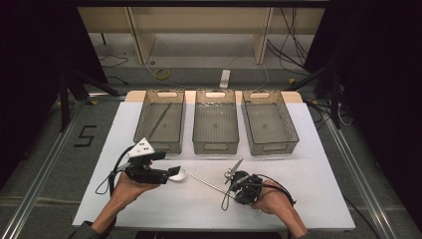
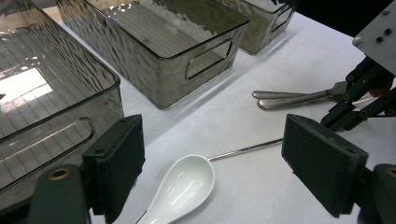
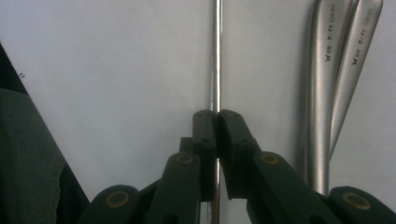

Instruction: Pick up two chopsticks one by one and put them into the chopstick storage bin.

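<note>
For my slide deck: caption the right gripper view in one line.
Right gripper fingers shut on a thin metal rod, two steel utensil handles lying alongside on the white table.

There's a big black "5" marked on the floor left of the table. The two steel handles carry a small stamped logo with tiny lettering, too blurry to read.

Left black two-jaw tool held low over the white tabletop, pointing right, jaws spread wide, nothing between the pads. Right black two-jaw tool tilted downward, jaws pinched tight on a thin metal rod. Both forearms enter from below.
</note>
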The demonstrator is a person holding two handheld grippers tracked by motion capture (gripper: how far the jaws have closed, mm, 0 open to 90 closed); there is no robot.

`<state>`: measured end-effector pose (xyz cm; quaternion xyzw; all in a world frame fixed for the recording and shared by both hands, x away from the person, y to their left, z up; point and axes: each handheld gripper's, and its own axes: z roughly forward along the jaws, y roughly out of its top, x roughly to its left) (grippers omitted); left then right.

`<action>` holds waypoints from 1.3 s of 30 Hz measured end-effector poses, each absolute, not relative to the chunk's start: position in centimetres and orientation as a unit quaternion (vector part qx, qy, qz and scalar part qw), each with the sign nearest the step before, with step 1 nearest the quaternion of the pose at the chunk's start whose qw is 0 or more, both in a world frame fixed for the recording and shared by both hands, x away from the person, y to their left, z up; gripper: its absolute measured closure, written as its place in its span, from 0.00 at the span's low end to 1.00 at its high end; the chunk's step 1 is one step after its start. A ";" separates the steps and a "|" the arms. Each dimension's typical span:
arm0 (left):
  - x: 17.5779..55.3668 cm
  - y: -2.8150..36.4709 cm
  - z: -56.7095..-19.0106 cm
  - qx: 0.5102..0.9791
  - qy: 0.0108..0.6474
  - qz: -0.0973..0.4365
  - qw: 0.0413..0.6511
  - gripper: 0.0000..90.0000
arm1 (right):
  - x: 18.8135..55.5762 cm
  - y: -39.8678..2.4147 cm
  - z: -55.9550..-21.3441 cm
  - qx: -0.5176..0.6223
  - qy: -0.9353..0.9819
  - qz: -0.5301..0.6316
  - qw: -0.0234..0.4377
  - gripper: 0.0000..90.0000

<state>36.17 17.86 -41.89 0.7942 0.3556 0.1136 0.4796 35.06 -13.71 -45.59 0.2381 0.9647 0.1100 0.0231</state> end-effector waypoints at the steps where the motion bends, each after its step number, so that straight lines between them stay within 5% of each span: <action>1: 36.2 17.9 -41.9 0.794 0.356 0.114 0.480 0.23 | 35.0 -13.8 -45.5 0.237 0.965 0.111 0.025 0.95; 19: 36.6 13.6 -42.4 0.839 0.292 0.096 0.449 0.24 | 35.2 -14.7 -42.1 0.229 0.959 0.154 0.059 0.96; 39: 37.3 5.6 -44.3 0.923 0.160 0.097 0.337 0.31 | 34.3 -13.6 -39.6 0.191 0.963 0.171 0.082 0.95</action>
